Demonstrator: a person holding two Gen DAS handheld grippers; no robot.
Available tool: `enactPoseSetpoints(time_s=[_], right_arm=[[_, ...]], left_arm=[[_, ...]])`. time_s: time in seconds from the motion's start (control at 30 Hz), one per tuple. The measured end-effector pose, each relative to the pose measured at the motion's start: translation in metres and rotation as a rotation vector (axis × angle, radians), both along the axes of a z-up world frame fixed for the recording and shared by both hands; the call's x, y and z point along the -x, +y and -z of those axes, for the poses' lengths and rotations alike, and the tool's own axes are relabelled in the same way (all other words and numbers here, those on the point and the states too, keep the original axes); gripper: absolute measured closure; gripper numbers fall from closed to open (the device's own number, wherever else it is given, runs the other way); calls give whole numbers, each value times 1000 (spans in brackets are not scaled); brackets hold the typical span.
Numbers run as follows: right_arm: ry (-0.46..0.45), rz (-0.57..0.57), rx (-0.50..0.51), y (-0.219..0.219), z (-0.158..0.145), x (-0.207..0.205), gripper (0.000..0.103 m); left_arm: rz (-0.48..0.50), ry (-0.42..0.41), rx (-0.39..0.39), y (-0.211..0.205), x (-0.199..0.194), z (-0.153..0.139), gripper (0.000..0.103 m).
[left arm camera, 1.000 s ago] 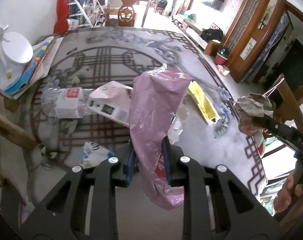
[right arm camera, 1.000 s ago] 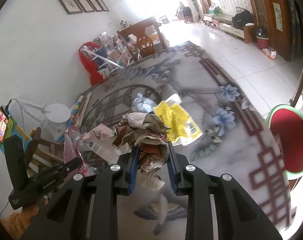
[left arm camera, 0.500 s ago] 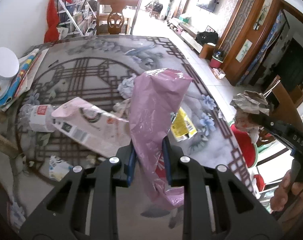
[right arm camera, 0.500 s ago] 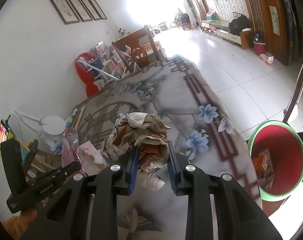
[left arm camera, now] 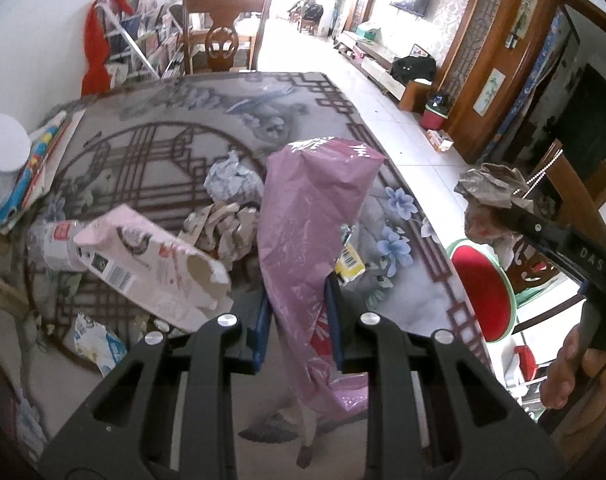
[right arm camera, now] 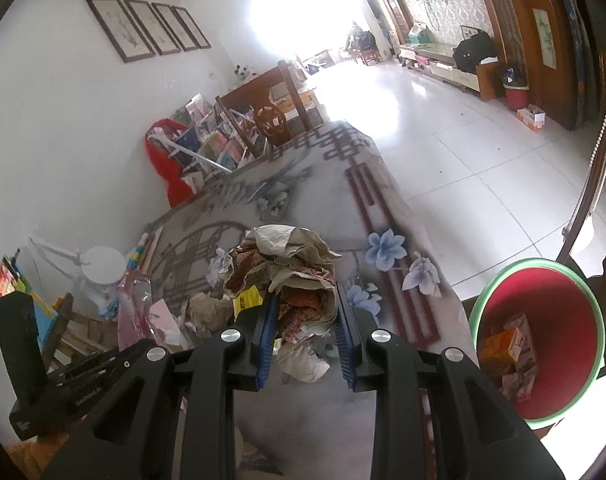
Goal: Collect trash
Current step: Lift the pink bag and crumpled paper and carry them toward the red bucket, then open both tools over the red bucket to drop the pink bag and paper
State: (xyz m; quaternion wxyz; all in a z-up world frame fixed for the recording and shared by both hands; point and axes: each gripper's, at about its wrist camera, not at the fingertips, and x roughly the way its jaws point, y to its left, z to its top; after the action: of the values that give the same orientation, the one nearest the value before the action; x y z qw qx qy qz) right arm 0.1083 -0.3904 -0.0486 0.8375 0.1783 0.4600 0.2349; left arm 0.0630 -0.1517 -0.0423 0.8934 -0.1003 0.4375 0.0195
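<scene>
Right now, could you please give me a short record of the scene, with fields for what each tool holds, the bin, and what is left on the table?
left tool: shut on a pink plastic bag, held above the table
right tool: shut on a wad of crumpled paper
bin: red inside, green rim, on the floor off the table's right edge; some boxes already in it
left on table: pink carton, plastic bottle, crumpled paper scraps, yellow wrapper
</scene>
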Motion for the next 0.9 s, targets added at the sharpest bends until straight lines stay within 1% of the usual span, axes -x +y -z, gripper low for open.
enactPoseSetpoints(time_s=[0.17,0.27,0.37,0.5,0.7,0.77,0.83,0.87,0.9], right_arm=[[-12,24,-11,-16,-3,-3,77],[-26,48,-7,-30,-6,-4,76],[-27,91,-7,-51,-4,-5,76],[6,172,4,-87,7,-4,76],[60,318,63,-153,20,6,76],[75,364,77,-173,22,11,76],[84,397,91,-188,23,13,76],[88,410,99,-193,24,14,75],[91,427,105,-201,24,15,74]], left_arm=[[22,-14,-6,-19,-9,-8,81],[65,-29,-5,-40,-19,-14,80],[147,-26,19,-71,-35,-13,80],[249,-16,33,-113,-51,-8,80],[395,6,64,-176,-78,5,80],[440,14,81,-197,-87,11,80],[475,17,81,-216,-92,14,80],[491,19,81,-225,-95,15,77],[509,23,86,-234,-99,17,65]])
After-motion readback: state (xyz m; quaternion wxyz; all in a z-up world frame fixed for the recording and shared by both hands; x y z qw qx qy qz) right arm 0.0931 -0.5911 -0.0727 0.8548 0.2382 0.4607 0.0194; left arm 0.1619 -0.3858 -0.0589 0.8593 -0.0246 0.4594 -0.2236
